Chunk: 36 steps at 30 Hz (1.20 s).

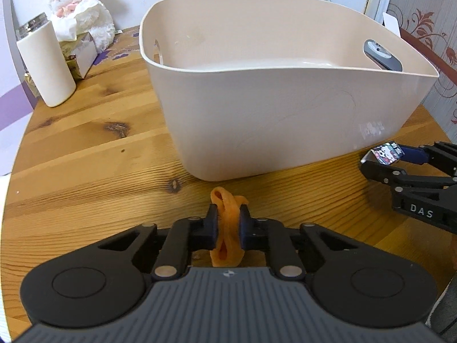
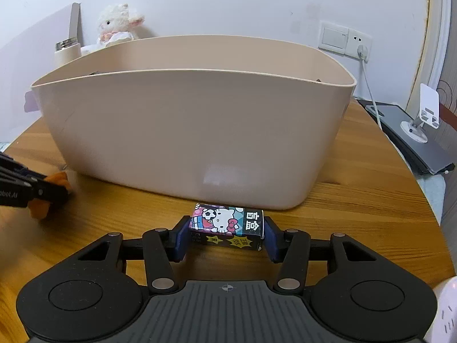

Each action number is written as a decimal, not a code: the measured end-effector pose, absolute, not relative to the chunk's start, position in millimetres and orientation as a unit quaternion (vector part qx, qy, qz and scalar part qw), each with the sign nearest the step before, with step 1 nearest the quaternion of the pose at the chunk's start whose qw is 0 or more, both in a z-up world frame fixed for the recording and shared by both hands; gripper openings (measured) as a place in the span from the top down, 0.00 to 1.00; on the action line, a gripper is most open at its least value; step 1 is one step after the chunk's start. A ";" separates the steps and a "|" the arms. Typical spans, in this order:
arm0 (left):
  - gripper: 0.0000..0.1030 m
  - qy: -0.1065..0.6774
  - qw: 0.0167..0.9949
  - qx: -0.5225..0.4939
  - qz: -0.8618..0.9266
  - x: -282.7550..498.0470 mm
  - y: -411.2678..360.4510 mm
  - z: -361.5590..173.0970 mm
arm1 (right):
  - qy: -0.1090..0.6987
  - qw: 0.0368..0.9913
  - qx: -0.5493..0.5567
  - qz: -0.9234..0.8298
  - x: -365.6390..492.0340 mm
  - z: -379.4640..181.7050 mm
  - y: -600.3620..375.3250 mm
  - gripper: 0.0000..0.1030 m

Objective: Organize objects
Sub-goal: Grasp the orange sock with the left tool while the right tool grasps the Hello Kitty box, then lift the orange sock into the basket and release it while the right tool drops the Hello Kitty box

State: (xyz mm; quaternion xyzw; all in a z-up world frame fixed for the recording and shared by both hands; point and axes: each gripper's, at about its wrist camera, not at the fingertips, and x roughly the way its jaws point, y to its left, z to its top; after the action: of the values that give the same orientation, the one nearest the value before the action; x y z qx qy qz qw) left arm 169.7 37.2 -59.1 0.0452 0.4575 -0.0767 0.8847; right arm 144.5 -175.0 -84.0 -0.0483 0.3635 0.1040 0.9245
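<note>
Orange and floppy, the fabric loop (image 1: 228, 223) is sitting pinched in the left gripper (image 1: 228, 224), low over the wooden tabletop (image 1: 85, 148), while the right gripper (image 2: 225, 235) is clamping the cartoon box (image 2: 227, 225) across its long axis. Both are facing the beige bin (image 1: 257, 108) straight ahead, its rim standing above them, the right looking slightly nearer

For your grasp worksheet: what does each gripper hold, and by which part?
Left gripper: orange fabric loop, pinched across its middle. Right gripper: Hello Kitty box, clamped by its two short ends.
</note>
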 end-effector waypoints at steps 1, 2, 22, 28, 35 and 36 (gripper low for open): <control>0.86 0.456 0.885 0.046 -0.076 167.6 37.1 -58.1 | 0.363 0.925 -0.049 0.104 142.2 -83.0 -174.6 0.53; 0.86 0.455 0.886 0.045 -0.078 165.5 36.9 -56.6 | 0.363 0.925 -0.050 0.105 139.9 -81.5 -174.7 0.53; 0.86 0.374 0.920 0.064 -0.101 121.8 24.5 15.3 | 0.247 0.961 -0.065 0.101 91.3 2.0 -181.4 0.53; 0.86 0.336 0.935 0.059 -0.099 122.2 21.1 44.6 | 0.207 0.973 -0.056 0.090 93.0 27.6 -184.8 0.53; 0.86 0.316 0.943 0.057 -0.090 142.8 14.8 60.3 | 0.179 0.980 -0.037 0.079 109.9 47.5 -188.5 0.53; 0.86 0.314 0.943 0.058 -0.091 147.2 13.6 61.3 | 0.177 0.980 -0.034 0.079 113.1 49.5 -188.8 0.53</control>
State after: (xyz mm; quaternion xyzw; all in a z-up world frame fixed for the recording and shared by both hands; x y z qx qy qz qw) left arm 147.2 13.6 61.3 0.0581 0.3145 -0.0913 0.9431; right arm 113.1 -188.8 49.5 -0.0337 0.1770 0.0789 0.9805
